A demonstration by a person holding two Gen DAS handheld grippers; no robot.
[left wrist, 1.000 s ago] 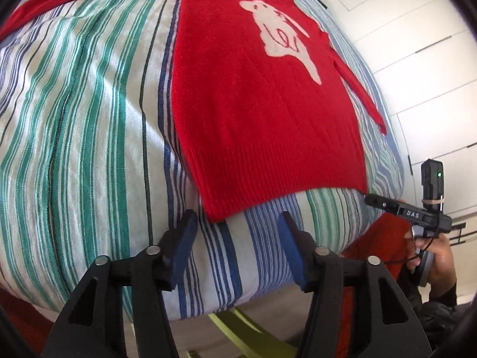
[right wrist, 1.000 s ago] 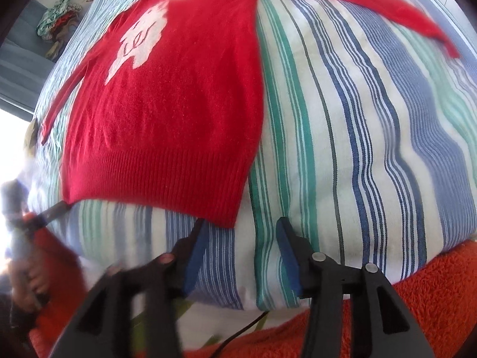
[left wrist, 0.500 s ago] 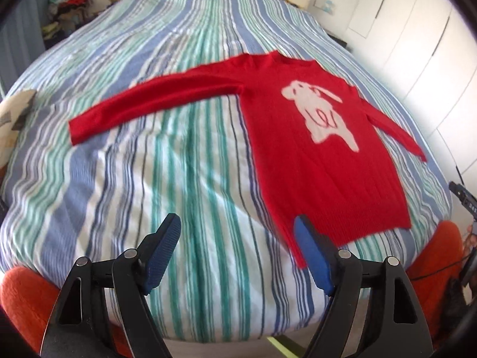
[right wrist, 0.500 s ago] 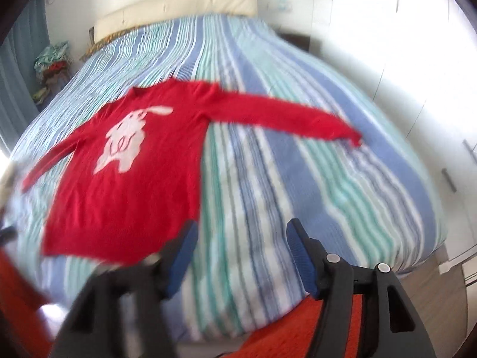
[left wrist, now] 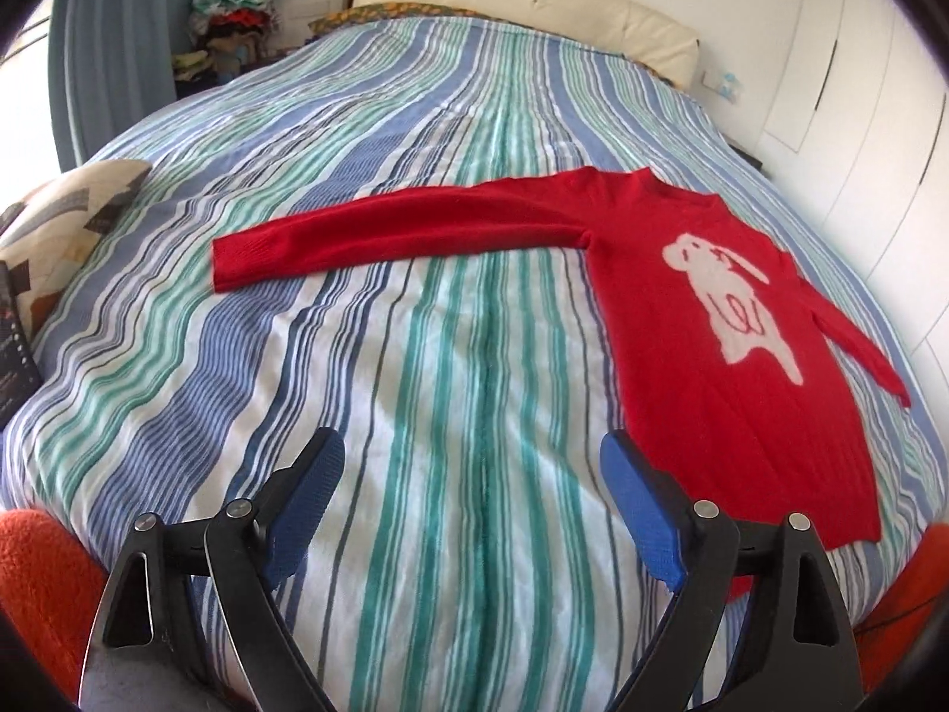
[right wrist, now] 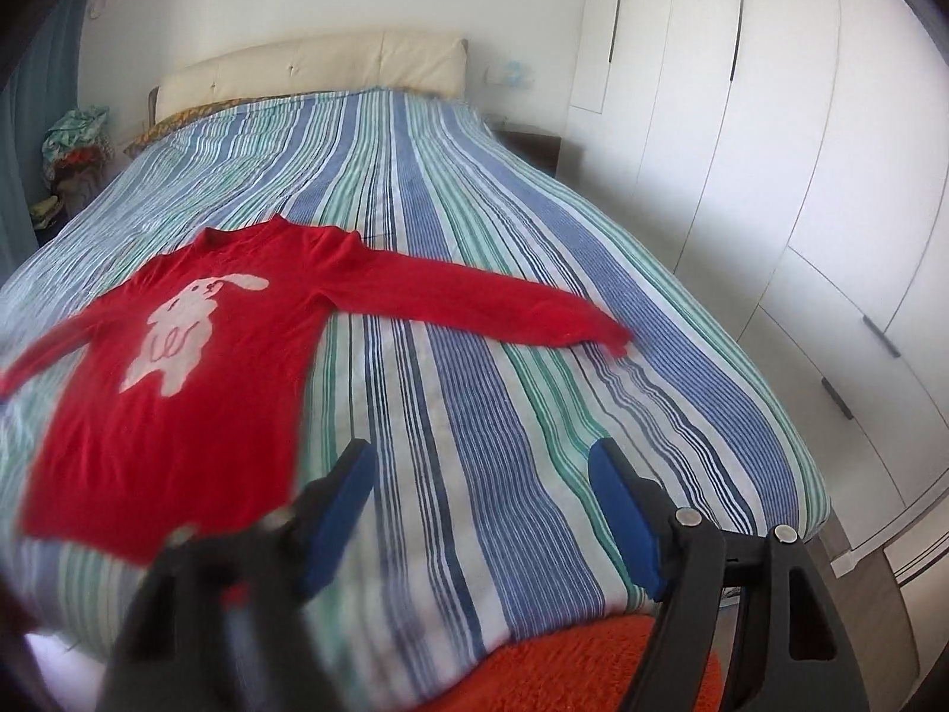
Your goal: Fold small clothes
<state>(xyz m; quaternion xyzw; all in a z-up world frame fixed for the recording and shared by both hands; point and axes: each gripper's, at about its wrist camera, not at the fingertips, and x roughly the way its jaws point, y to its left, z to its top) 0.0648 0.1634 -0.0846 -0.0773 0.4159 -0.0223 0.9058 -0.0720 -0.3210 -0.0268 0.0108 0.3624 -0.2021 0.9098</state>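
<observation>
A small red sweater (left wrist: 700, 356) with a white rabbit on the chest lies flat, face up, on the striped bed. Its sleeves spread out to both sides; one long sleeve (left wrist: 385, 231) reaches left in the left wrist view. The sweater also shows in the right wrist view (right wrist: 178, 368), with its other sleeve (right wrist: 486, 302) reaching right. My left gripper (left wrist: 471, 504) is open and empty, above the bed's foot, left of the hem. My right gripper (right wrist: 480, 510) is open and empty, above the foot, right of the hem.
The striped bedspread (left wrist: 415, 385) covers the whole bed. A patterned cushion (left wrist: 59, 225) lies at its left edge. A cream headboard (right wrist: 320, 65) stands at the far end, white wardrobes (right wrist: 771, 148) along the right. An orange rug (right wrist: 593, 664) lies below the foot.
Both grippers have pulled back and risen from the sweater's hem, and both have opened wider. The sweater now lies spread out on the bed.
</observation>
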